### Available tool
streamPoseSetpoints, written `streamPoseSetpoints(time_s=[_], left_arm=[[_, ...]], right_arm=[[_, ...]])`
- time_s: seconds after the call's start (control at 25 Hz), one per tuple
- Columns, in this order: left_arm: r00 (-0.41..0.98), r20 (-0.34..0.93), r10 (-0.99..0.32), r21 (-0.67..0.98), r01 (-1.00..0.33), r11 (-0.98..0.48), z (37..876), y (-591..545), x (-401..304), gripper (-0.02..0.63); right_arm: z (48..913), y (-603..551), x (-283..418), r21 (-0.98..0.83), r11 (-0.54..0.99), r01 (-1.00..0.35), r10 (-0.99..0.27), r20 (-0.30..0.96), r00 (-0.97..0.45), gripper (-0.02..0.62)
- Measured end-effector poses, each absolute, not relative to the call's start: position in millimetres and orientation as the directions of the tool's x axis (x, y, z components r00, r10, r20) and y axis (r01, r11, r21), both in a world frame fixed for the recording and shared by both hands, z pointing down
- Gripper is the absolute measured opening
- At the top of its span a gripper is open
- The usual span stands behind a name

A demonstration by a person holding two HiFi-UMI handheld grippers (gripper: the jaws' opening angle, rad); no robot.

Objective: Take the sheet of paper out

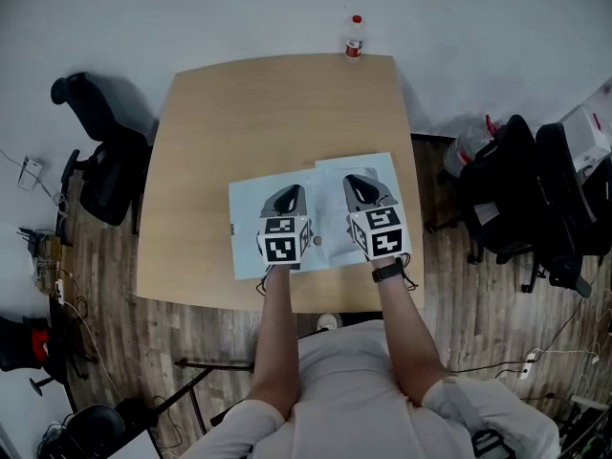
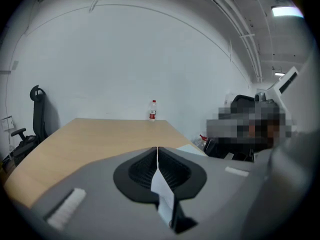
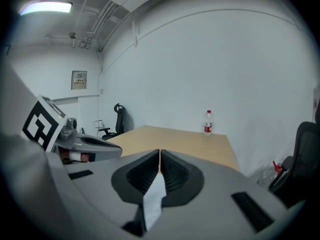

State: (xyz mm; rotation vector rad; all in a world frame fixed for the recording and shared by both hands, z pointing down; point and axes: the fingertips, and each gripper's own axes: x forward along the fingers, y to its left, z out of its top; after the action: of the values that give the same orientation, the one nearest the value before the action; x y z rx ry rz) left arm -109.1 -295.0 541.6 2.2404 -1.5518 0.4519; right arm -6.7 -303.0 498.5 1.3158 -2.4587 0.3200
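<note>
Pale sheets of paper (image 1: 247, 220) lie on the wooden table (image 1: 277, 113) near its front edge, one overlapping another at the far right corner (image 1: 384, 164). Both grippers hover over the sheets, side by side and pointing away from me. My left gripper (image 1: 290, 191) (image 2: 157, 148) has its jaws pressed together, and I see nothing gripped at the tips. My right gripper (image 1: 356, 178) (image 3: 159, 151) is shut in the same way. In each gripper view a white sliver shows in the slot behind the tips. I cannot tell whether either gripper touches the paper.
A water bottle (image 1: 354, 38) (image 2: 152, 110) (image 3: 208, 122) stands at the table's far edge. A black office chair (image 1: 100, 165) is left of the table, and more dark chairs (image 1: 535, 189) are to the right. Cables lie on the wood floor.
</note>
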Motion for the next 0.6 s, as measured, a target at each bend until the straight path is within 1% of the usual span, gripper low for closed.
streamPoseSetpoints(time_s=[0.2,0.32,0.4,0.6], left_arm=[[0.356,0.519,-0.777,0.190,-0.934,-0.302,578.1,-294.7,-112.3,0.018],[0.371,0.551,-0.748,0.223,-0.929,-0.296,598.9,-294.2,-110.1,0.069],[0.376,0.568,-0.732,0.232,-0.926,-0.297,612.0,-292.3,-107.5,0.090],[0.422,0.603,-0.677,0.270,-0.907,-0.324,638.0,-289.0,-101.8,0.109]], right_arm=[[527.7,-306.6,-14.5,-0.064,0.569,-0.820,-0.719,0.445,-0.534,0.015],[543.2,-309.1,-15.5,-0.075,0.576,-0.814,-0.699,0.472,-0.538,0.015],[554.8,-309.2,-14.2,-0.084,0.574,-0.814,-0.687,0.492,-0.535,0.015],[575.2,-313.5,-15.0,-0.104,0.565,-0.819,-0.667,0.527,-0.527,0.015]])
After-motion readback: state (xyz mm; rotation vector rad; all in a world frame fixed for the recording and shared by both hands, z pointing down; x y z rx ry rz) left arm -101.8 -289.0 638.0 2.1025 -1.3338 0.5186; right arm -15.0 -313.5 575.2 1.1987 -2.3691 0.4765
